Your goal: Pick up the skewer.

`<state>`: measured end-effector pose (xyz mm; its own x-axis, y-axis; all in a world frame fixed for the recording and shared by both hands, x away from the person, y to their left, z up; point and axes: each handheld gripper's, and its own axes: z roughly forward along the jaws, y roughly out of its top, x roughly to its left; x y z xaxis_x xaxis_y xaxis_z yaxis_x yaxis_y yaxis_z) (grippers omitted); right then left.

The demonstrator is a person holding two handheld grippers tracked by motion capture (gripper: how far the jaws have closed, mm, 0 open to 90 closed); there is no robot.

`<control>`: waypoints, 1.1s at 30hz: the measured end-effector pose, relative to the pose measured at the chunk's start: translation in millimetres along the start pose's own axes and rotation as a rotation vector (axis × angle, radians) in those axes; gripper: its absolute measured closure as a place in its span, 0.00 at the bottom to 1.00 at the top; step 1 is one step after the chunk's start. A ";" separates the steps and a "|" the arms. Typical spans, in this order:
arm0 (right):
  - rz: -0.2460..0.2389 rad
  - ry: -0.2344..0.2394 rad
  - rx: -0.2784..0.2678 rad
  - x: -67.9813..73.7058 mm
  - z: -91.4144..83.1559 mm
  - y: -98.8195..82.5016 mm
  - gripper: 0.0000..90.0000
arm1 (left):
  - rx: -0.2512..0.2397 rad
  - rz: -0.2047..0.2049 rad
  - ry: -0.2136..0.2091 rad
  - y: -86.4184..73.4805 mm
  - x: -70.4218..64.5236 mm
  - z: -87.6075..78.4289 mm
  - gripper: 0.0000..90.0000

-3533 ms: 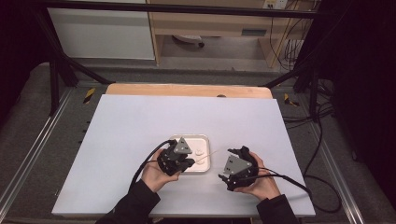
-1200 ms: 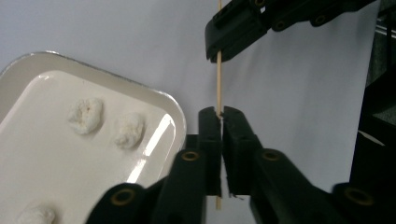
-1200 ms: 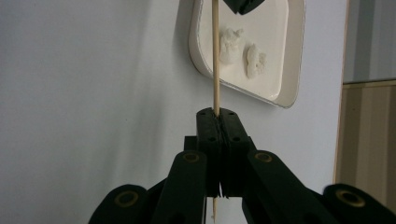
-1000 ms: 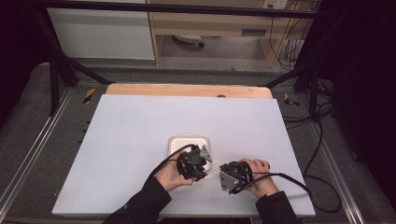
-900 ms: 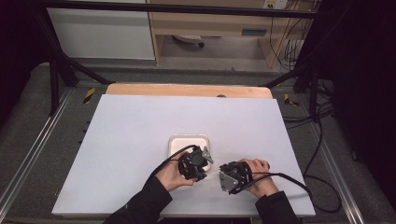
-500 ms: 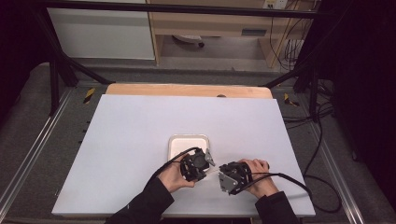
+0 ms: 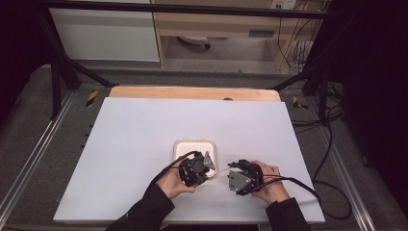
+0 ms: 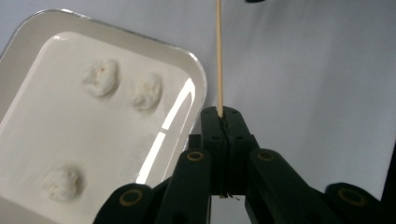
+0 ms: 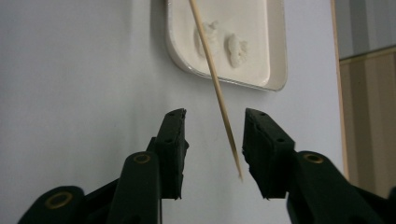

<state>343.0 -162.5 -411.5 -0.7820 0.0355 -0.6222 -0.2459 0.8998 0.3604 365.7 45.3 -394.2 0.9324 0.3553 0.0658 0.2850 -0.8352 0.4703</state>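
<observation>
A thin wooden skewer (image 8: 218,56) sticks out of my left gripper (image 8: 226,114), whose jaws are shut on its end. In the high view the left gripper (image 7: 208,163) sits at the near right corner of a white tray (image 7: 183,145), and the skewer (image 7: 220,173) spans the gap to my right gripper (image 7: 232,174). The tray (image 8: 28,60) holds three small white lumps (image 8: 99,77). In the right gripper view the skewer (image 9: 219,102) passes between the jaws of my open right gripper (image 9: 214,135), its tip near the right one, without touching either.
The tray (image 9: 187,60) lies on a pale table sheet (image 7: 144,130) with a wooden strip (image 7: 192,93) along its far edge. Black cables (image 7: 308,185) trail from the right gripper over the table's near right corner. Metal frame rails (image 7: 29,159) run along both sides.
Both hands have drawn closer together near the tray's near right corner. The left gripper has shifted right with the skewer, whose free end now lies between the right gripper's jaws.
</observation>
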 end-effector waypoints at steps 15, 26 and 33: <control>0.571 0.019 -0.061 -12.1 -7.3 -30.2 0.25 | -0.108 -0.115 0.048 -43.6 15.7 -23.8 0.99; 0.799 0.065 -0.047 -12.4 -3.2 -39.4 0.07 | -0.250 -0.234 0.107 -84.7 22.2 -47.1 0.99; 0.875 0.093 -0.085 -15.8 1.4 -33.8 0.03 | -0.313 -0.308 0.145 -111.9 25.2 -54.4 0.99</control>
<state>364.5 -192.9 -414.8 -0.7522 0.6576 -0.0410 0.4238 0.5306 0.7341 345.2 170.6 -397.2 0.7679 0.6405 -0.0067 0.4423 -0.5227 0.7288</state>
